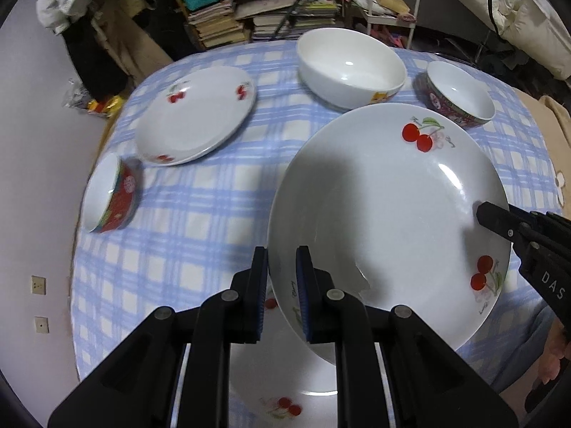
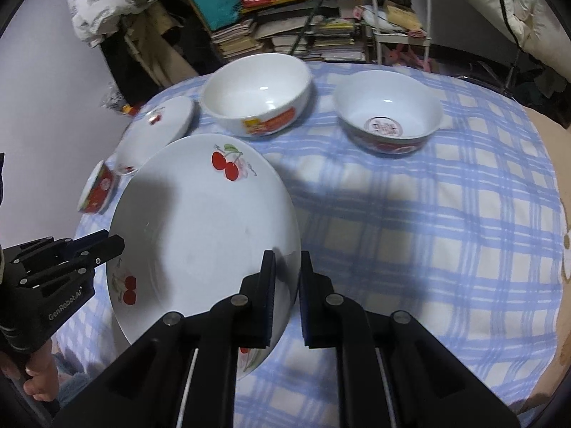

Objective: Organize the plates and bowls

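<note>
A large white cherry plate hangs tilted above the blue checked tablecloth. My left gripper is shut on its near left rim. My right gripper is shut on the opposite rim and shows in the left wrist view as a black finger. A second cherry plate lies under the held one. A third cherry plate rests at the far left. A big white bowl and a red-patterned bowl stand at the back.
A small red bowl lies tipped on its side by the table's left edge. Stacked books and a cluttered shelf stand behind the table, with a white rack to the right. A hand grips the left tool.
</note>
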`<control>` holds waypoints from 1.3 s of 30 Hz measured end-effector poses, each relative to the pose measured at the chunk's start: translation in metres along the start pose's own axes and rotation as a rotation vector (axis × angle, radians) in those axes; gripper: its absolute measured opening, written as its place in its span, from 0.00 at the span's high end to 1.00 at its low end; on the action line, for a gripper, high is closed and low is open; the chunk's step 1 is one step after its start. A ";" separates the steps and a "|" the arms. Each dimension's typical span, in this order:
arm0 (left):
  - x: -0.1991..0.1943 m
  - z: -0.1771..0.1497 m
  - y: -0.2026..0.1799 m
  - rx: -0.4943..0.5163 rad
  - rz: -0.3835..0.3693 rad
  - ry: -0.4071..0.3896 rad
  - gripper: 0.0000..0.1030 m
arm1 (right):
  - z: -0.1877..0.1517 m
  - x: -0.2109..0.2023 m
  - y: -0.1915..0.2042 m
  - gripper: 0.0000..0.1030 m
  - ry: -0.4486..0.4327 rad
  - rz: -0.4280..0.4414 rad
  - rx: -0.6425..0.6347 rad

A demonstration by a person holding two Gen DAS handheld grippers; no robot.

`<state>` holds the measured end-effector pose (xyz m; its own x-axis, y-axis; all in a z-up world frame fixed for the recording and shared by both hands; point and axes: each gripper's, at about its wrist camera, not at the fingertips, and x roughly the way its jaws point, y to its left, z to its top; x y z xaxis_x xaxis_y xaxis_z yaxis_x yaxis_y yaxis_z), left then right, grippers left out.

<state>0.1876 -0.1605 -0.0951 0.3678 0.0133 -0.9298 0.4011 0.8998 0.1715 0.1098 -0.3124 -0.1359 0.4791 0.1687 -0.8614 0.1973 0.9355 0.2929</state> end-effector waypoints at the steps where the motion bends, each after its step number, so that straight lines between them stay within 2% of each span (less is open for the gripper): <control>1: -0.002 -0.004 0.004 -0.005 0.003 -0.002 0.85 | -0.002 -0.001 0.005 0.87 -0.001 0.001 -0.012; 14: -0.007 -0.069 0.053 -0.125 -0.011 0.027 0.85 | -0.038 -0.002 0.063 0.87 0.028 0.035 -0.101; 17: -0.010 -0.081 0.061 -0.146 -0.011 0.027 0.85 | -0.047 -0.002 0.075 0.87 0.032 0.021 -0.132; 26: -0.012 -0.109 0.062 -0.153 -0.005 -0.007 0.85 | -0.071 -0.001 0.084 0.87 0.016 -0.003 -0.165; 29: -0.002 -0.117 0.061 -0.171 -0.021 0.019 0.85 | -0.078 0.001 0.083 0.87 0.009 -0.003 -0.169; 32: 0.003 -0.120 0.054 -0.159 0.003 0.030 0.85 | -0.082 0.003 0.082 0.87 0.009 0.006 -0.163; 33: 0.002 -0.120 0.052 -0.149 -0.014 0.021 0.94 | -0.084 0.004 0.082 0.89 0.011 0.004 -0.164; 35: -0.009 -0.118 0.042 -0.147 -0.228 -0.011 0.91 | -0.086 0.005 0.084 0.92 0.019 0.059 -0.163; 36: -0.017 -0.116 0.031 -0.121 -0.239 -0.038 0.91 | -0.088 0.006 0.089 0.92 0.024 0.061 -0.169; 38: -0.016 -0.115 0.007 -0.055 -0.132 -0.044 0.91 | -0.092 0.010 0.100 0.91 0.008 -0.012 -0.229; 39: -0.011 -0.116 0.004 -0.056 -0.122 -0.027 0.91 | -0.093 0.016 0.101 0.90 0.026 -0.050 -0.226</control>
<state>0.0880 -0.1066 -0.1216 0.3423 -0.1088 -0.9333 0.3966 0.9172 0.0385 0.0576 -0.1860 -0.1589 0.4503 0.1254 -0.8840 0.0219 0.9882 0.1514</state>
